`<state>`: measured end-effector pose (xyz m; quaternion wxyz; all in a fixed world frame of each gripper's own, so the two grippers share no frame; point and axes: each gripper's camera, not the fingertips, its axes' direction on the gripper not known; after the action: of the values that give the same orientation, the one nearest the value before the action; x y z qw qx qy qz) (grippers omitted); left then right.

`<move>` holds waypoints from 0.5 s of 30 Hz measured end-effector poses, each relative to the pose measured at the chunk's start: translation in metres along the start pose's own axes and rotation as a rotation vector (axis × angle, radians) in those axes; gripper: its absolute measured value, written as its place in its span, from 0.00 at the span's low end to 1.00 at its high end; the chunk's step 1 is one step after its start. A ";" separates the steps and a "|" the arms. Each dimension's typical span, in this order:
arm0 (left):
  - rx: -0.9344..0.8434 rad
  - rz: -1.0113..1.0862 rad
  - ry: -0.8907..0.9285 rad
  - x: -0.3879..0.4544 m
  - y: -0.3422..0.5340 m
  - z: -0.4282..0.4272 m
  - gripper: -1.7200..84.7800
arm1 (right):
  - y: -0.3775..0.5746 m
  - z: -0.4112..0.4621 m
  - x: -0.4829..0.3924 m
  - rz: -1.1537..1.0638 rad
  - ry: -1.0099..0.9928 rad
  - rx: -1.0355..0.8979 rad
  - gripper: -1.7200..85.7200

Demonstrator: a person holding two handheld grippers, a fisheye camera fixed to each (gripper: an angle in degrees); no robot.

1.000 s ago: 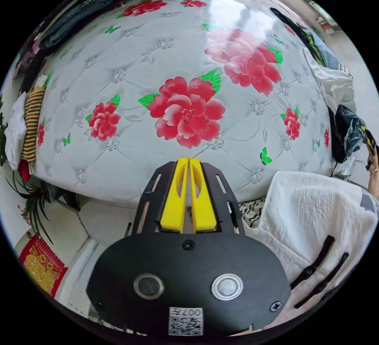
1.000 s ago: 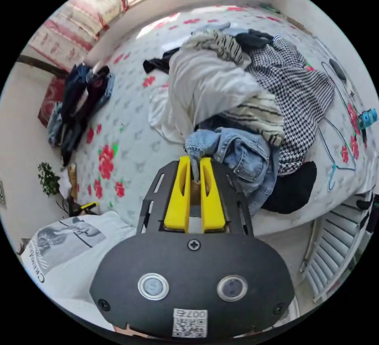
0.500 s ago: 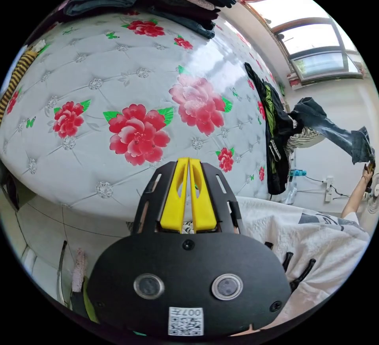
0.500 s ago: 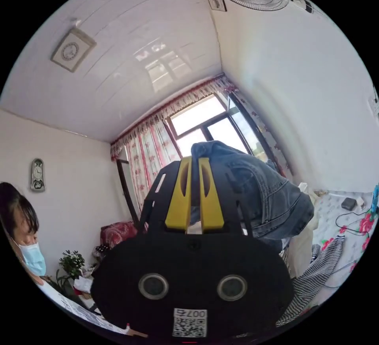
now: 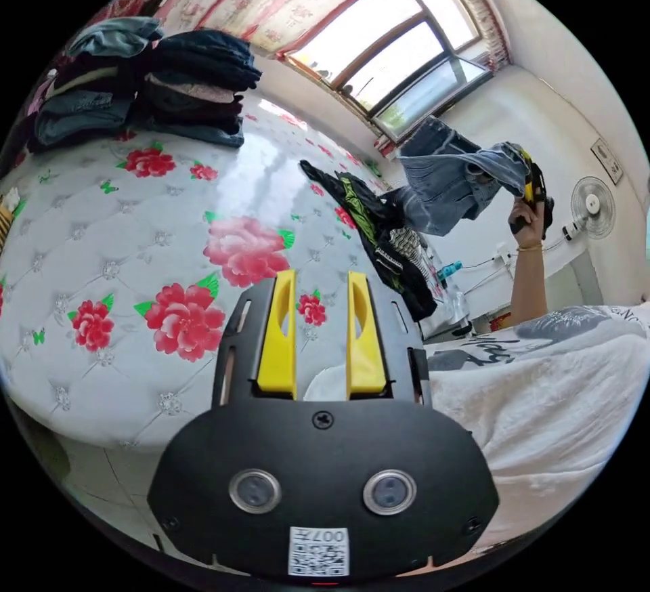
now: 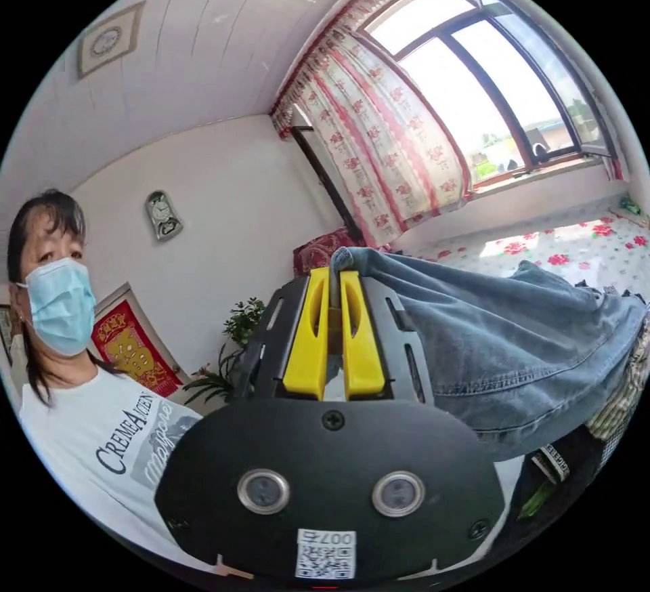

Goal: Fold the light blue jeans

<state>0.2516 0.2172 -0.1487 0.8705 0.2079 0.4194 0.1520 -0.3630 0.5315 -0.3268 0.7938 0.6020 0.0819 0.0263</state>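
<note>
Right gripper [image 6: 330, 280] clamped on light blue jeans [image 6: 501, 355], held high over bed [image 5: 135, 226]. Left gripper [image 5: 322, 280] jaws apart, empty. Risk: narrow edge pinch; denim's weight could pull it free.

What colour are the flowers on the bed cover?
Red and pink, with green leaves, on a white quilted bed cover. The left gripper view shows them best.

Daylight pours through the window [image 6: 487, 91] beside me, blowing its panes out to near white and leaving a bright sheen on the bed [image 5: 264, 165] in my left gripper view. Both pictures are sharp and evenly lit with soft shadows. The fisheye bends walls and frames hard near the black rim.
</note>
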 end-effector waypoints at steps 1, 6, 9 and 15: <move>0.018 0.017 0.001 0.003 -0.002 -0.008 0.14 | 0.009 0.033 -0.020 -0.045 -0.085 -0.026 0.03; 0.185 -0.085 -0.133 -0.039 0.013 -0.086 0.14 | 0.077 0.196 -0.070 -0.006 -0.416 -0.293 0.05; 0.107 -0.380 -0.338 -0.112 0.050 -0.128 0.10 | 0.135 0.282 -0.081 0.010 -0.453 -0.638 0.07; 0.194 -0.667 -0.449 -0.182 0.158 -0.215 0.11 | 0.184 0.297 -0.005 0.167 -0.083 -0.782 0.08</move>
<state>-0.0426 0.3249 -0.0706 0.9183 0.1695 0.2759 -0.2278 -0.3097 0.2987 -0.0716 0.9608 0.2597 -0.0158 0.0956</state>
